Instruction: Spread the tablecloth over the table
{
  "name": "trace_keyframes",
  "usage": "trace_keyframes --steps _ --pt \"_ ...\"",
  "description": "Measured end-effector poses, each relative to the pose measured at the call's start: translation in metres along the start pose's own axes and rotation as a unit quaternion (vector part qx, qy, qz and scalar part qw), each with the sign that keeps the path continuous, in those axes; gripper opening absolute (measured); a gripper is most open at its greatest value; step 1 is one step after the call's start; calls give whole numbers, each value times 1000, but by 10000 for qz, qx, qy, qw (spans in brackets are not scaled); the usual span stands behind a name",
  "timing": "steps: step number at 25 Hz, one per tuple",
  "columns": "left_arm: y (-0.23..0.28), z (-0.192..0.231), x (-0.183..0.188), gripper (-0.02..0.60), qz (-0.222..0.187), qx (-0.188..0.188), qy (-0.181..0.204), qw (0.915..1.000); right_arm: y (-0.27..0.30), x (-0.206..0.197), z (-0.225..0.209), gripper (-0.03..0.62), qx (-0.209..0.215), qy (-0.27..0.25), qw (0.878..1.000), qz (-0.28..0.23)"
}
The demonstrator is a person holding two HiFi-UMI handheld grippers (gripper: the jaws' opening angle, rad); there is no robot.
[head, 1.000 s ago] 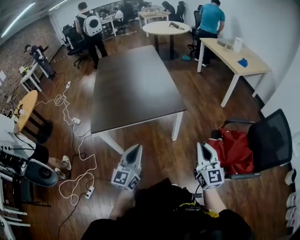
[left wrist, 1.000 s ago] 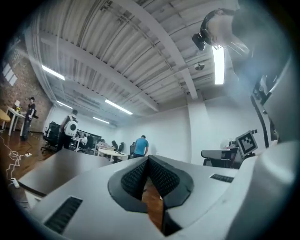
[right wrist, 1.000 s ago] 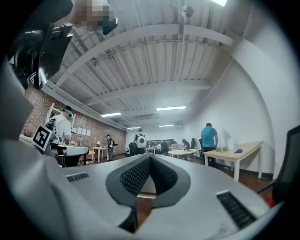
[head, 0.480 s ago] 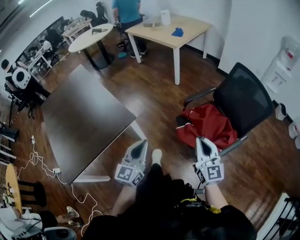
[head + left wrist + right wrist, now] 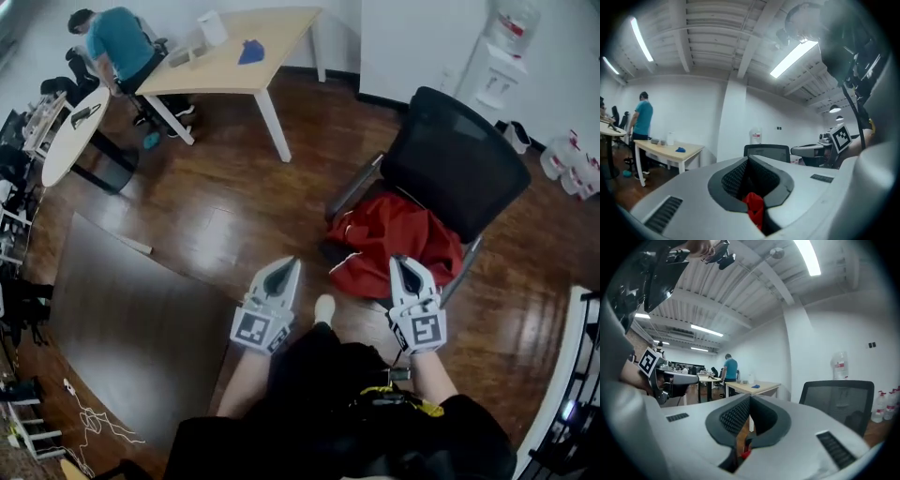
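Note:
A red tablecloth (image 5: 398, 248) lies crumpled on the seat of a black mesh office chair (image 5: 457, 161), straight ahead of me in the head view. My left gripper (image 5: 282, 267) is shut and empty, level, a little left of the cloth. Close to the cloth's near edge, my right gripper (image 5: 406, 265) is shut and empty too. Both point toward the chair. The dark brown table (image 5: 131, 319) sits at the lower left. A sliver of the red cloth (image 5: 753, 208) shows past the closed jaws in the left gripper view, and the chair back (image 5: 839, 399) appears in the right gripper view.
A light wooden desk (image 5: 234, 52) with a blue item stands at the back, a person (image 5: 117, 42) leaning beside it. A round white table (image 5: 75, 131) is far left. A water dispenser (image 5: 502, 66) and bottles (image 5: 577, 159) line the right wall. My shoe (image 5: 323, 307) is on the wooden floor.
I have turned right: the dark table slid from the centre to the lower left, and the chair with the red cloth came to the middle. Both grippers stayed shut.

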State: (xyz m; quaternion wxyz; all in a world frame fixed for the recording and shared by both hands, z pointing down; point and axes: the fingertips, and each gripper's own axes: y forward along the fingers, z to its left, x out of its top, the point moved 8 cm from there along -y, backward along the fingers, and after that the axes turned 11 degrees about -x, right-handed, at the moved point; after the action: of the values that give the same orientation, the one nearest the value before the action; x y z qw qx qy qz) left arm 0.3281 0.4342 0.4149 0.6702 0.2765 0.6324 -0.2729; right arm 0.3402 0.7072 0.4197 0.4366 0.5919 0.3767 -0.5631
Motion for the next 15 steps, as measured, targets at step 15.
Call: trace_keyframes --steps 15 --pt "156 57 -78 -9 1341 -2346 -79 9628 10 -89 -47 5 -2114 -501 9604 1744"
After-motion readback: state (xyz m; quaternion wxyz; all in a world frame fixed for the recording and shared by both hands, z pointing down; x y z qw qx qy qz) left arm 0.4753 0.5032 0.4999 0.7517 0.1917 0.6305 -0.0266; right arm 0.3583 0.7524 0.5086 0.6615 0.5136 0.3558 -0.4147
